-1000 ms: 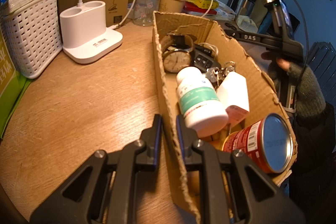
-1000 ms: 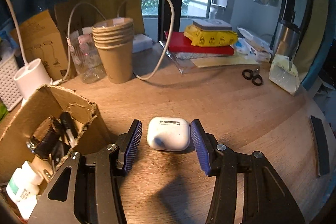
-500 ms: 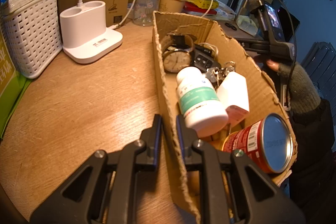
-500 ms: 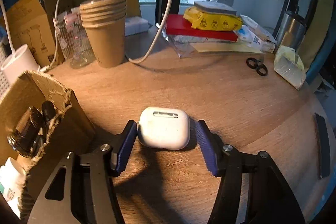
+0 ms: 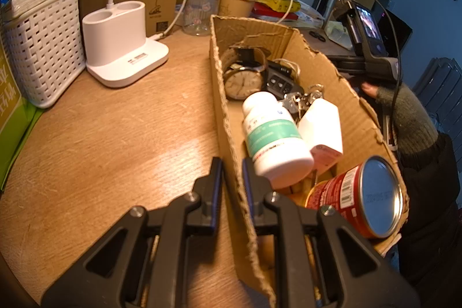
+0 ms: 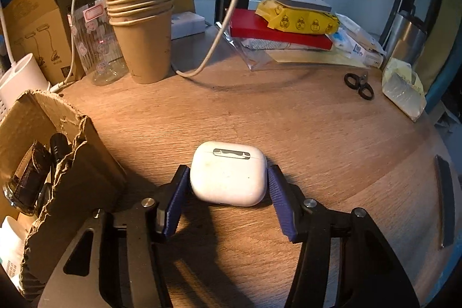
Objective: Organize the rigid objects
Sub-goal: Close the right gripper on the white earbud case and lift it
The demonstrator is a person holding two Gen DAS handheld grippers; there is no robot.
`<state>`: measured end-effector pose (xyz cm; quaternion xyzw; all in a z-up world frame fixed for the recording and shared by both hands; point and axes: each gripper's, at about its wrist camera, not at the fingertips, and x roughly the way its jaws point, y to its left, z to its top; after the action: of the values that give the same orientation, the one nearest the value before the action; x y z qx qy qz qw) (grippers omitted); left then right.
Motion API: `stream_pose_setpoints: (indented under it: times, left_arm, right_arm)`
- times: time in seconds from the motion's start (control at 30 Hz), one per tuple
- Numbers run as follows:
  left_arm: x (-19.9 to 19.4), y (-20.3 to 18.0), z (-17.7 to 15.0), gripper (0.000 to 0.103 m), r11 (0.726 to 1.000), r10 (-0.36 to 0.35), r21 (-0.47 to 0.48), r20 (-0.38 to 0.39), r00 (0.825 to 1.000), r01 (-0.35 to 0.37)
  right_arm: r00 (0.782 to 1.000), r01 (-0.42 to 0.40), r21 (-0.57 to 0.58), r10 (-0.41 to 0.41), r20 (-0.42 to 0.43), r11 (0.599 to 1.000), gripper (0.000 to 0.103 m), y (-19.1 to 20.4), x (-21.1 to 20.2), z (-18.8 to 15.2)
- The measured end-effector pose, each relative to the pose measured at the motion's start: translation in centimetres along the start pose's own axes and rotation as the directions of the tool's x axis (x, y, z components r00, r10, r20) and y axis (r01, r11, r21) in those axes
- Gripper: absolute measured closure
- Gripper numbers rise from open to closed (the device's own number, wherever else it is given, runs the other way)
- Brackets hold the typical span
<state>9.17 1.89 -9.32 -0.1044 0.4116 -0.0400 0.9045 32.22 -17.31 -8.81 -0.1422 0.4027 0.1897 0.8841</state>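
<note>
Earbud case (image 6: 228,173), white, lies flat on the wooden table (image 6: 288,117), hinge side away from the camera, between the pads of the right gripper (image 6: 228,192). The jaws have just been closing around it; the pads sit right at its two sides, but I can't confirm contact on the right one, so I'd call it bracketed, not gripped. It's just right of the cardboard box (image 5: 314,71), which is clearly the collection bin. Already in the box: wristwatch (image 5: 242,81), car key fob (image 5: 278,81), key bunch (image 5: 303,98), white pill bottle with green label (image 5: 274,134), a smaller white bottle (image 5: 322,132), red tin can (image 5: 358,195) on its side. Left gripper (image 5: 232,186) is pinched narrow on the box's near wall, one pad outside and one inside, steadying it. My read: mostly done, the case is the pick in hand. Left: close, lift, carry over the torn rim, drop in. Scissors (image 6: 359,84) at the far right and a dark flat bar (image 6: 444,195) near the table edge may be candidates too, can't tell. Paper cup stack (image 6: 144,28), clear bottle (image 6: 98,45), white lamp base (image 5: 121,42) and white basket (image 5: 40,45) look like background clutter.
</note>
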Motion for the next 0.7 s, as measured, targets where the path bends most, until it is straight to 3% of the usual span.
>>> stream_pose_setpoints:
  times: [0.3,0.7]
  left_arm:
    - [0.0,0.0,0.0,0.088,1.000,0.000,0.000,0.000,1.000,0.000]
    - [0.1,0.0,0.0,0.088,1.000,0.000,0.000,0.000,1.000,0.000]
  right_arm:
    - [0.996,0.048,-0.003,-0.048,0.071,0.999,0.045,0.3,-1.6,-0.3]
    - [0.990,0.042,-0.004,-0.041,0.138,0.999,0.045,0.6,-3.1,-0.7]
